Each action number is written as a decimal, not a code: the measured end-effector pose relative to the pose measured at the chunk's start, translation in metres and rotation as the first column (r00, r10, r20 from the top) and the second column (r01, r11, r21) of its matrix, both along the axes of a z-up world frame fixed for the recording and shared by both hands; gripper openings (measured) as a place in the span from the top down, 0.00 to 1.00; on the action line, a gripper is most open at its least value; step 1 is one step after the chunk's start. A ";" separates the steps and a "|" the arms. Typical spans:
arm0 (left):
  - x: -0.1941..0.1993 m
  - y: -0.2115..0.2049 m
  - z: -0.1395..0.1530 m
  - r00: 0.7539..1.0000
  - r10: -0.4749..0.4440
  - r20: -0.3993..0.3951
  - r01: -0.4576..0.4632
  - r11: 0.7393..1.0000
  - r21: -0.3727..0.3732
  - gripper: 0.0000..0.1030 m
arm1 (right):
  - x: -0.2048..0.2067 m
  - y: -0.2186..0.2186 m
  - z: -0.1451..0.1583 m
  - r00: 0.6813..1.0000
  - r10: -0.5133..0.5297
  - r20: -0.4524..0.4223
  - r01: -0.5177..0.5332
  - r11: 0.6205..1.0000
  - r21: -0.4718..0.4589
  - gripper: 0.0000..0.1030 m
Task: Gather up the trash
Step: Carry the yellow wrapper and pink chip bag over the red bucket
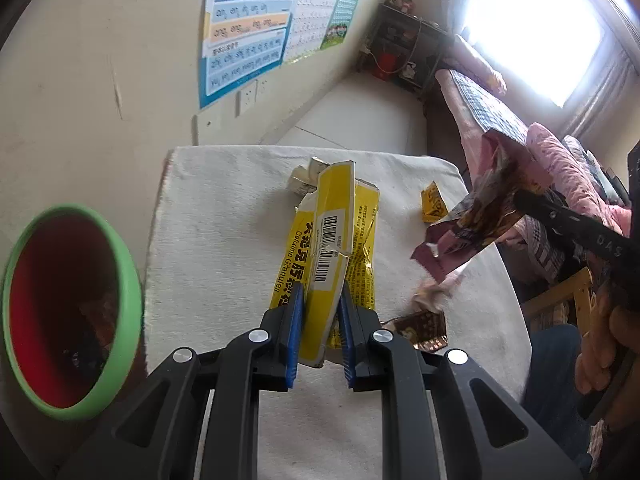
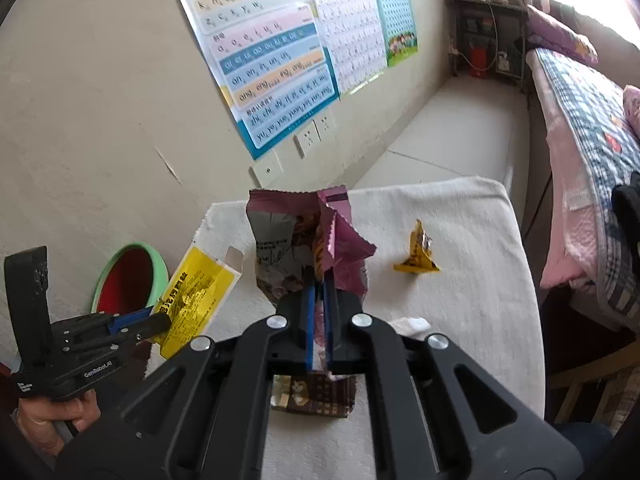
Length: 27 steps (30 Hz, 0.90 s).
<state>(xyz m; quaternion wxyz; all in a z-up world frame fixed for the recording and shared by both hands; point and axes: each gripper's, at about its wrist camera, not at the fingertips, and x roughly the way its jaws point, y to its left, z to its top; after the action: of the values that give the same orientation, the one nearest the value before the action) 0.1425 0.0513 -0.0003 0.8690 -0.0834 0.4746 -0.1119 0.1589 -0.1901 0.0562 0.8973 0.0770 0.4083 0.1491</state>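
Two loads held: left gripper (image 1: pixel 320 316) pinches yellow box (image 1: pixel 330 240), long axis forward; bin (image 1: pixel 72 312) lies to its left, nearer. Right gripper (image 2: pixel 317 304) pinches purple wrapper (image 2: pixel 304 240).

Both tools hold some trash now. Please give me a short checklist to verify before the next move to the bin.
1. Left tool shut on the yellow box: ok.
2. Right tool shut on the purple snack bag: ok.
3. Bin open and beside the table: ok.
4. Room left inside the bin: cannot tell, the bottom is dark.
5. Table free of trash: not ok; a small yellow wrapper, a brown wrapper and white paper remain.
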 end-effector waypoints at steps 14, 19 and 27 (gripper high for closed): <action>-0.020 0.052 0.016 0.995 0.096 0.034 -0.096 0.995 0.003 0.86 | -0.013 0.044 0.017 0.995 0.093 0.024 -0.093 0.996 -0.009 0.96; -0.029 0.087 0.023 0.985 0.166 0.051 -0.165 0.986 -0.005 0.86 | -0.015 0.076 0.021 0.989 0.146 0.029 -0.146 0.989 0.000 0.96; -0.046 0.150 0.025 0.953 0.297 0.061 -0.295 0.955 -0.029 0.86 | -0.015 0.150 0.029 0.961 0.271 0.045 -0.273 0.962 0.023 0.96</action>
<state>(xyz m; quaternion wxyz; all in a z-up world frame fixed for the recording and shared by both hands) 0.0968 0.2013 0.0251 0.8900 -0.1585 0.4274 0.0122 0.1441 -0.0398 0.0854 0.8754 0.0300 0.3941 0.2783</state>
